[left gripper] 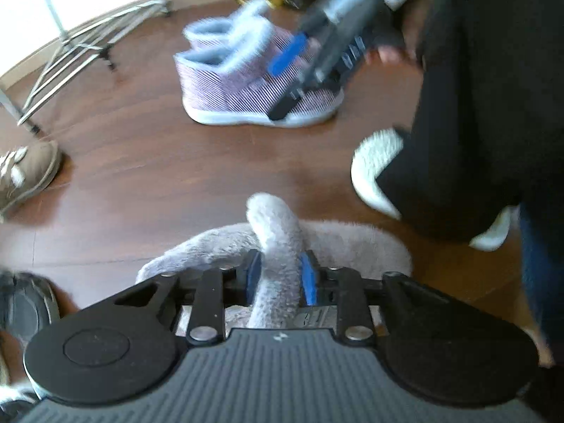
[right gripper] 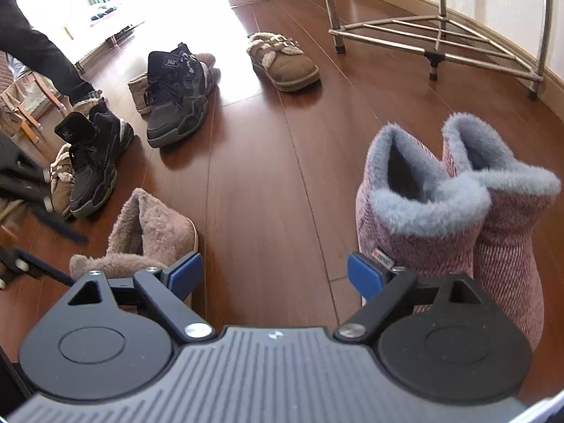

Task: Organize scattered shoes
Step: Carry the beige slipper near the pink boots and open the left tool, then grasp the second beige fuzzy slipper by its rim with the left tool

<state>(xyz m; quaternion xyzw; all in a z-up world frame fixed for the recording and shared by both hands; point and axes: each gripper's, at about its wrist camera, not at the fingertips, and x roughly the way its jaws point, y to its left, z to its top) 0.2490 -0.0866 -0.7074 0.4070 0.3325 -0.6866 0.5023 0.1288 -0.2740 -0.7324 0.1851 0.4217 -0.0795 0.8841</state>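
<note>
In the left wrist view my left gripper [left gripper: 278, 276] is shut on the upright cuff of a fuzzy pinkish-grey slipper boot [left gripper: 275, 232] just above the wooden floor. A pair of pink striped boots [left gripper: 246, 88] with blue-grey fur collars stands side by side farther off. My right gripper [left gripper: 276, 91] shows there blurred, in front of that pair. In the right wrist view the right gripper [right gripper: 275, 275] is open with only floor between its fingers. The striped pair [right gripper: 458, 218] is just to its right, and the fuzzy boot [right gripper: 151, 236] is to its left.
Two black sneakers [right gripper: 179, 98] [right gripper: 95, 162] and a tan fleece-lined shoe [right gripper: 282, 60] lie scattered on the floor. A metal shoe rack [right gripper: 440, 35] stands by the wall. The person's dark clothing [left gripper: 476, 105] and white fuzzy slipper [left gripper: 373, 172] are close on the right.
</note>
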